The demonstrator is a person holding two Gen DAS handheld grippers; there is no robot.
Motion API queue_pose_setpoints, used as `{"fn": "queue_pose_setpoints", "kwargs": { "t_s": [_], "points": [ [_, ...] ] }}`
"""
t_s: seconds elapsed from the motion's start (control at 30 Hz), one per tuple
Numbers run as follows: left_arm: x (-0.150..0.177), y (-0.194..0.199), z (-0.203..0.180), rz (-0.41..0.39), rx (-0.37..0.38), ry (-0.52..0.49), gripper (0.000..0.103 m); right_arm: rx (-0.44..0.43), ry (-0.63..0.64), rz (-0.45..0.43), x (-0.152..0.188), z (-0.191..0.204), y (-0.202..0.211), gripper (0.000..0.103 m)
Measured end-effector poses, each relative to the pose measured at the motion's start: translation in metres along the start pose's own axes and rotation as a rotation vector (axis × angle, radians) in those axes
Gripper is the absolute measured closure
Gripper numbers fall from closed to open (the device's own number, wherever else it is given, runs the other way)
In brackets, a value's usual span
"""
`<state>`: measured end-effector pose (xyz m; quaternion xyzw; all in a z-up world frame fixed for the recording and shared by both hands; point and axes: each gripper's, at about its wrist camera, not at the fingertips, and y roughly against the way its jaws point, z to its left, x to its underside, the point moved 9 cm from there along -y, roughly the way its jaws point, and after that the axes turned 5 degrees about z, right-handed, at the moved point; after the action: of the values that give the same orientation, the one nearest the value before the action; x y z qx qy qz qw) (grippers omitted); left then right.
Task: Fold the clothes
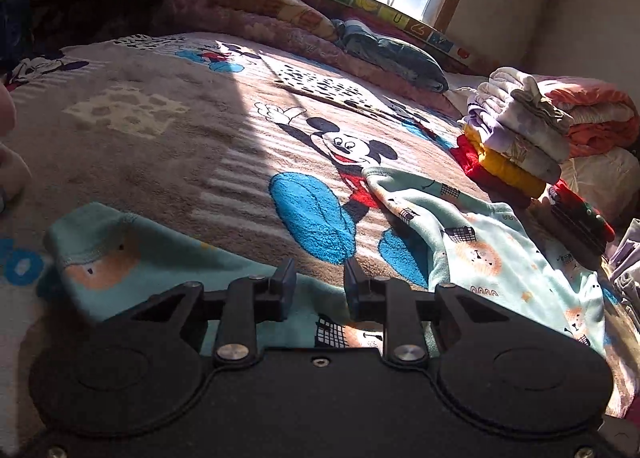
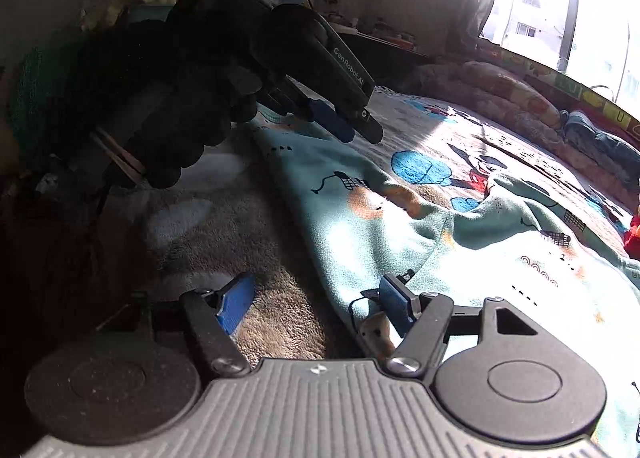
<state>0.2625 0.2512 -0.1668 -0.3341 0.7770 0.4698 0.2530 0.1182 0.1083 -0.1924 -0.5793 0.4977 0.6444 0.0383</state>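
A teal child's garment [image 1: 480, 254] printed with orange lions lies crumpled on the Mickey Mouse blanket [image 1: 160, 146]. One part of it spreads under my left gripper [image 1: 319, 285], which is open just above the cloth with nothing between its fingers. In the right wrist view the same garment [image 2: 360, 218] runs from the far left to the near right. My right gripper [image 2: 316, 304] is wide open at the garment's near edge: its right finger [image 2: 394, 302] is on the cloth, its left finger [image 2: 236, 302] over bare blanket. A dark-gloved hand [image 2: 180, 130] holds the left gripper [image 2: 352, 126] over the garment's far end.
A stack of folded clothes [image 1: 516, 138] in white, lilac, yellow and red stands at the right, with an orange quilt [image 1: 592, 114] behind it. Rolled bedding [image 1: 280, 18] and a dark blue cloth [image 1: 392, 54] line the window side. Cluttered shelves stand at the far left.
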Motion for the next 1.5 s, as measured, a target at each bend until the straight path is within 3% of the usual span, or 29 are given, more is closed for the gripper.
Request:
{"fn": "queue_pose_setpoints", "kwargs": {
  "t_s": [0.07, 0.1, 0.13, 0.17, 0.2, 0.27, 0.37, 0.43, 0.47, 0.5, 0.53, 0.57, 0.6, 0.63, 0.67, 0.7, 0.73, 0.77, 0.97, 1.13, 1.3, 1.37, 1.5],
  "points": [
    [0.001, 0.000, 0.007, 0.034, 0.090, 0.069, 0.072, 0.027, -0.001, -0.039, -0.005, -0.001, 0.002, 0.034],
    [0.004, -0.006, 0.011, 0.054, 0.081, 0.080, 0.057, 0.034, -0.005, -0.055, -0.007, -0.002, 0.002, 0.033],
    [0.006, -0.014, 0.017, 0.065, 0.035, 0.090, 0.052, 0.042, -0.009, -0.066, -0.009, -0.002, 0.000, 0.031],
    [0.005, -0.017, 0.029, 0.058, -0.028, 0.111, 0.063, 0.037, -0.011, -0.052, -0.010, -0.003, -0.007, 0.030],
    [0.003, -0.017, 0.044, 0.038, -0.103, 0.140, 0.097, 0.016, -0.010, -0.018, -0.006, -0.003, -0.016, 0.030],
    [-0.003, -0.003, 0.065, -0.026, -0.119, 0.233, 0.098, -0.011, -0.042, -0.007, -0.003, -0.007, -0.019, 0.029],
    [-0.015, 0.024, 0.092, -0.132, -0.095, 0.384, 0.088, -0.002, -0.017, -0.001, -0.002, -0.005, -0.015, 0.029],
    [-0.015, 0.029, 0.077, -0.126, 0.056, 0.427, 0.074, 0.010, -0.020, -0.018, 0.000, -0.003, -0.015, 0.029],
    [-0.012, 0.025, 0.063, -0.099, 0.129, 0.417, 0.066, 0.011, -0.040, -0.027, 0.001, -0.003, -0.015, 0.028],
    [-0.006, 0.018, 0.047, -0.054, 0.198, 0.394, 0.048, 0.012, -0.061, -0.033, 0.002, -0.003, -0.015, 0.028],
    [0.002, 0.008, 0.033, 0.002, 0.246, 0.371, 0.041, 0.013, -0.076, -0.037, 0.003, -0.002, -0.016, 0.028],
    [0.009, -0.002, 0.028, 0.045, 0.227, 0.357, 0.040, 0.014, -0.086, -0.038, 0.003, -0.001, -0.016, 0.027],
    [0.014, -0.009, 0.034, 0.053, 0.116, 0.331, 0.055, 0.005, -0.088, -0.033, 0.003, 0.000, -0.015, 0.027],
    [0.012, -0.011, 0.041, 0.033, 0.029, 0.308, 0.078, -0.007, -0.086, -0.026, 0.002, 0.000, -0.013, 0.027],
    [0.007, -0.009, 0.044, 0.005, -0.019, 0.295, 0.078, -0.023, -0.079, -0.016, 0.002, 0.001, -0.010, 0.027],
    [0.003, -0.008, 0.043, -0.015, -0.021, 0.294, 0.072, -0.033, -0.065, -0.012, 0.002, 0.001, -0.005, 0.027],
    [-0.002, -0.006, 0.038, -0.028, 0.007, 0.301, 0.054, -0.042, -0.052, -0.009, 0.002, 0.001, 0.000, 0.029],
    [-0.007, -0.004, 0.030, -0.043, 0.020, 0.284, 0.049, -0.043, -0.042, -0.015, 0.004, 0.001, 0.008, 0.029],
    [-0.015, -0.028, -0.024, -0.033, 0.063, 0.188, 0.049, 0.002, -0.152, -0.046, 0.024, -0.035, 0.050, 0.029],
    [-0.006, -0.053, -0.093, 0.009, 0.162, 0.066, 0.048, 0.127, -0.403, -0.114, 0.052, -0.115, 0.100, 0.029],
    [0.025, -0.078, -0.173, 0.093, 0.266, -0.077, 0.048, 0.293, -0.850, -0.264, 0.113, -0.234, 0.156, 0.029],
    [0.041, -0.085, -0.205, 0.132, 0.313, -0.145, 0.048, 0.328, -1.049, -0.308, 0.151, -0.275, 0.166, 0.032],
    [0.070, -0.098, -0.254, 0.195, 0.376, -0.247, 0.048, 0.315, -1.302, -0.344, 0.202, -0.329, 0.157, 0.038]
  ]
}}
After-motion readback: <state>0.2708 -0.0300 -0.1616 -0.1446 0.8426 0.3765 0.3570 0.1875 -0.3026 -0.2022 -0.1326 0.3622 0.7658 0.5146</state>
